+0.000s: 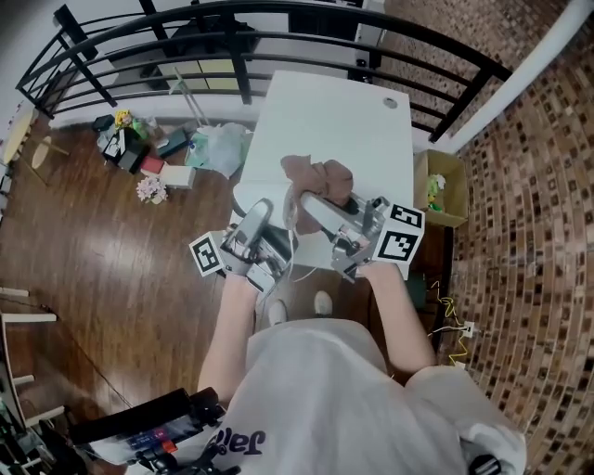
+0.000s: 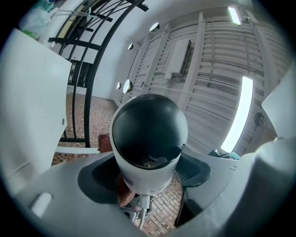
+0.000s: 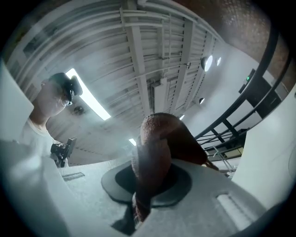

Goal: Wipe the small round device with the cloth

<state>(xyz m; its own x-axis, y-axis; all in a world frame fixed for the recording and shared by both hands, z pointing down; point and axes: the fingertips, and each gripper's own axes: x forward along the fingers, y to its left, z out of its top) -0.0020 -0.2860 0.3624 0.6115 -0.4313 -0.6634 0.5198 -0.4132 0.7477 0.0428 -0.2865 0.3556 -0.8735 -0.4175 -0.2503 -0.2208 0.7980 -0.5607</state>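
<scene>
The small round device [image 2: 149,143] is a white ball with a dark dome face and a white cable [image 2: 141,210] out of its base. My left gripper [image 2: 145,173] is shut on its white body, tilted upward. The head view shows that gripper [image 1: 252,223] over the near edge of the white table [image 1: 325,111], with the device [image 1: 246,198] at its tip. A brown cloth [image 3: 155,157] hangs bunched between the jaws of my right gripper [image 3: 148,180], which is shut on it. From above, the cloth [image 1: 320,176] sits just right of the device, ahead of the right gripper [image 1: 314,209].
A black railing [image 1: 278,19] runs behind the table. Bags, boxes and flowers [image 1: 139,153] lie on the wooden floor at the left. A cardboard box [image 1: 445,186] stands at the table's right, on brick flooring. A person's head [image 3: 53,99] shows in the right gripper view.
</scene>
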